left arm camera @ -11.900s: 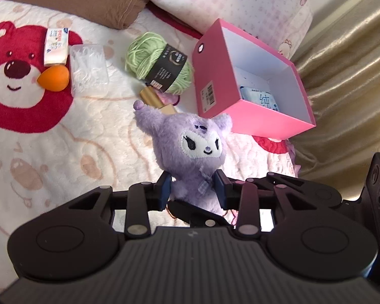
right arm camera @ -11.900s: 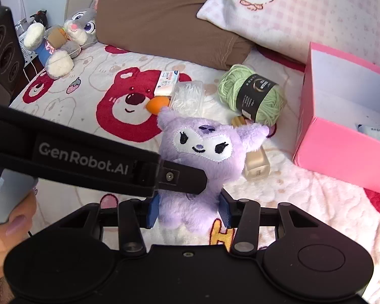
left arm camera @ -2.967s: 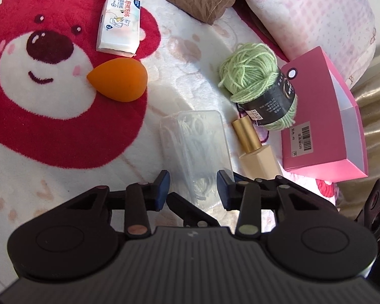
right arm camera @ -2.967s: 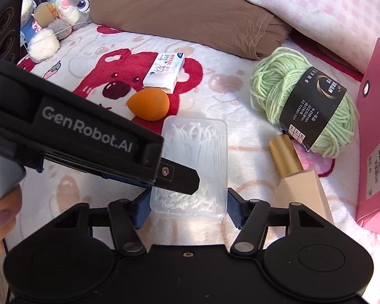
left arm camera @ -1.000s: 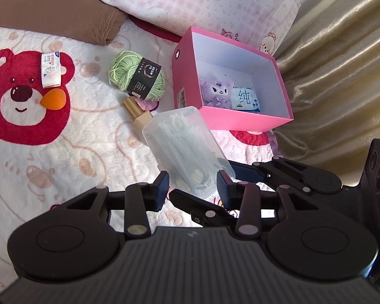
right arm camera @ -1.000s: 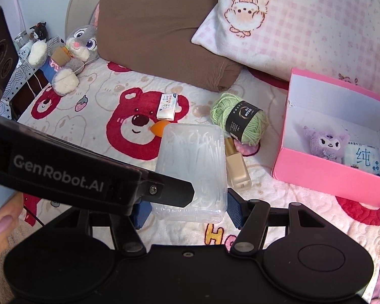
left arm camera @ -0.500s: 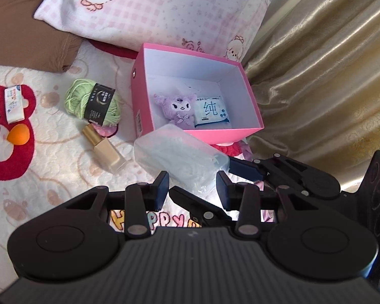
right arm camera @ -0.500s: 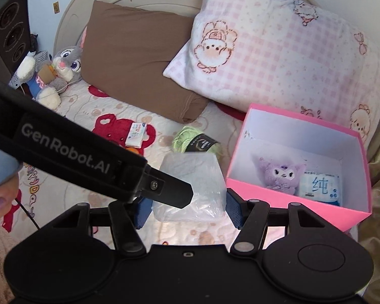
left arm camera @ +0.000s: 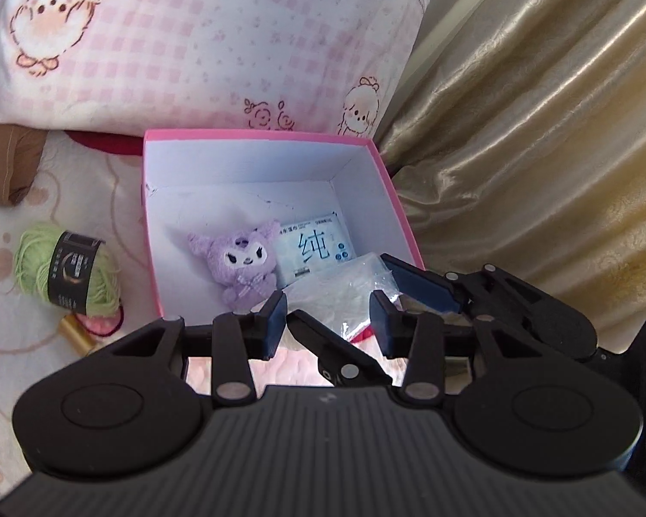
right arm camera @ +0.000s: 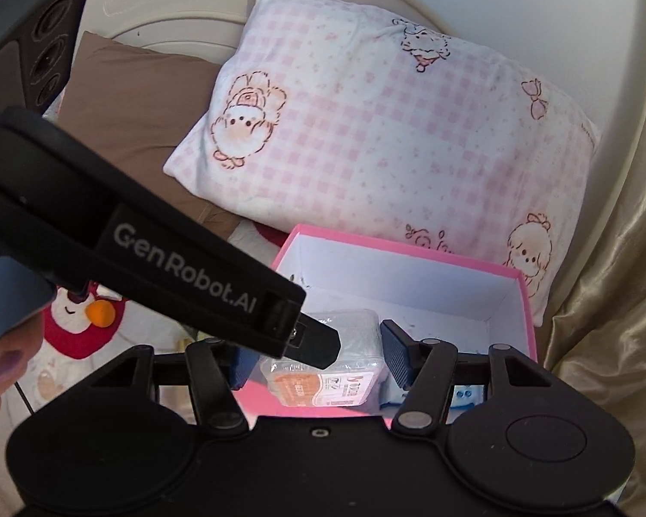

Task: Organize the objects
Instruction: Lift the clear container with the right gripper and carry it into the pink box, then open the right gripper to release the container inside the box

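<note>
The right gripper (right arm camera: pixel 318 355) is clenching one clear plastic case (right arm camera: pixel 323 357) by its sides, and the left gripper (left arm camera: pixel 328 316) is pinching the same case at one end; together they are holding it tilted above the near wall of the pink box (left arm camera: pixel 402 215). Inside, one purple plush (left arm camera: pixel 241 265) and one blue-white packet (left arm camera: pixel 312 252) are lying side by side. The risk, I think, is the case catching on that wall or slipping crookedly if one grip lets go before the other, since it is smooth and tilted. Outside, one green yarn ball (left arm camera: pixel 66 273) and one gold-capped bottle (left arm camera: pixel 75 331) are waiting.
</note>
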Demonstrator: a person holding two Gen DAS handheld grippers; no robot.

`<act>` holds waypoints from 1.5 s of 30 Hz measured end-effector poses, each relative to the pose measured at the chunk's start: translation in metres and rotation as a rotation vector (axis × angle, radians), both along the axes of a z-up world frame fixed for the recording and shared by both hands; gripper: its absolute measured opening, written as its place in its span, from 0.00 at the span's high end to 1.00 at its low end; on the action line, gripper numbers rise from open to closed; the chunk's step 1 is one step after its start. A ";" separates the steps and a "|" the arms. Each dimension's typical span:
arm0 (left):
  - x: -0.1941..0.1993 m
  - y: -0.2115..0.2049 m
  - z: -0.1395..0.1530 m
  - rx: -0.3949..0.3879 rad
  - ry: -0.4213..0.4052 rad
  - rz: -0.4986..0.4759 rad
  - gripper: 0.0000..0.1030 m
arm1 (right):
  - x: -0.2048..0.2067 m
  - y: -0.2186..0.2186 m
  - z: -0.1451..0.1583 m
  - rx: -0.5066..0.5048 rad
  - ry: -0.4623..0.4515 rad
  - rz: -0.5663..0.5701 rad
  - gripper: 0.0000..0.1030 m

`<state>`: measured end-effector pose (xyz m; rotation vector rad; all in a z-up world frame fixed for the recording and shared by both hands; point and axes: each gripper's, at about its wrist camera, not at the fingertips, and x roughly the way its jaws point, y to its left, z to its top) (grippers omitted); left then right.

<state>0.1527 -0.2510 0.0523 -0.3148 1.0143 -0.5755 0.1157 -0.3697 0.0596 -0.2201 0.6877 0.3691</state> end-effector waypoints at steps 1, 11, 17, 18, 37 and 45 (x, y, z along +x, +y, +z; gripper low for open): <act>0.008 -0.004 -0.002 -0.001 0.003 0.006 0.61 | 0.008 -0.002 -0.002 -0.011 -0.012 0.004 0.38; 0.084 -0.018 -0.031 0.018 0.014 0.108 0.60 | 0.092 -0.003 -0.037 -0.027 -0.029 0.106 0.38; 0.119 -0.019 -0.081 0.007 0.112 0.171 0.62 | 0.148 -0.003 -0.077 -0.027 0.124 0.190 0.38; 0.121 -0.019 -0.085 0.008 0.118 0.176 0.62 | 0.154 -0.003 -0.082 -0.030 0.148 0.198 0.38; 0.131 -0.026 -0.110 0.005 0.143 0.203 0.62 | 0.184 -0.009 -0.106 -0.051 0.229 0.311 0.37; 0.134 -0.040 -0.124 -0.082 0.206 0.183 0.66 | 0.181 -0.018 -0.117 -0.198 0.310 0.251 0.32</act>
